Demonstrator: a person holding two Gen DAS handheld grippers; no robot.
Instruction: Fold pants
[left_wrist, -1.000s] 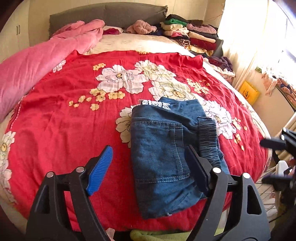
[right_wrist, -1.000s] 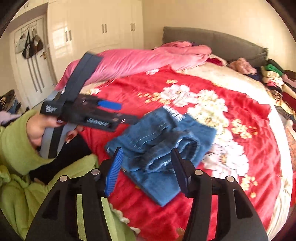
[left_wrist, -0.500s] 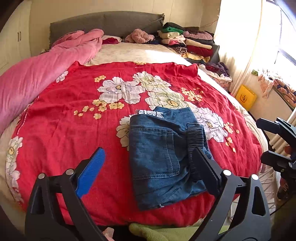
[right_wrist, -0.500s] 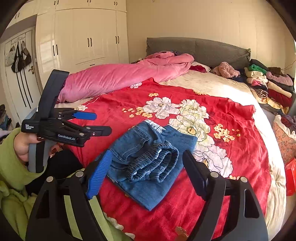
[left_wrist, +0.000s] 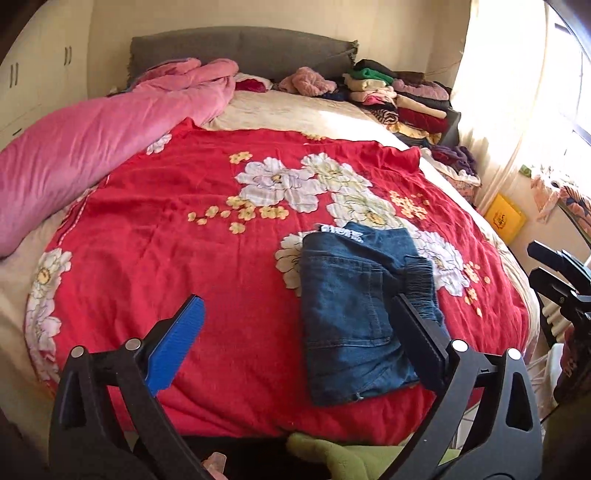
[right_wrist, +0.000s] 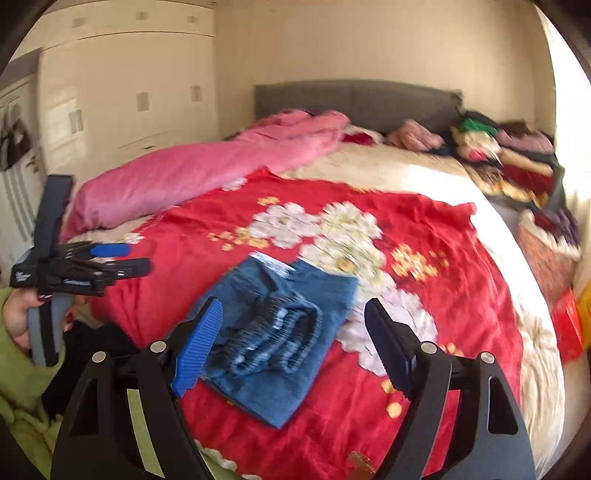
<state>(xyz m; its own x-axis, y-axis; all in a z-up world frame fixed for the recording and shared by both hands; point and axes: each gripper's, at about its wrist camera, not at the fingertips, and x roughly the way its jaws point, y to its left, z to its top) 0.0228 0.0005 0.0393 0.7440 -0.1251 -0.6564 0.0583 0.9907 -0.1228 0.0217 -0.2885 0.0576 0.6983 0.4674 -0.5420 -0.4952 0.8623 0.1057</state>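
The folded blue jeans (left_wrist: 343, 314) lie flat on the red flowered bedspread (left_wrist: 166, 240) near its front edge, elastic waistband on the right side. My left gripper (left_wrist: 297, 301) hovers in front of them, jaws wide and still opening, nothing between the pads. In the right wrist view the jeans (right_wrist: 328, 295) show their bunched waistband toward me. My right gripper (right_wrist: 294, 303) hangs open above and short of them, touching nothing. The left gripper (right_wrist: 129, 258) shows at the left edge, held in a hand. The right gripper (left_wrist: 533, 261) shows at the right edge.
A pink duvet (left_wrist: 92, 147) runs along the bed's left side. Stacked folded clothes (left_wrist: 399, 99) sit at the far right by the grey headboard. A wardrobe (right_wrist: 129, 92) stands left of the bed, a yellow box (left_wrist: 504, 218) on the floor right. A green sleeve (right_wrist: 14, 350) is near me.
Both grippers have drawn back and up from the jeans, and their jaws have spread wider. The jeans stay lying folded on the bedspread.
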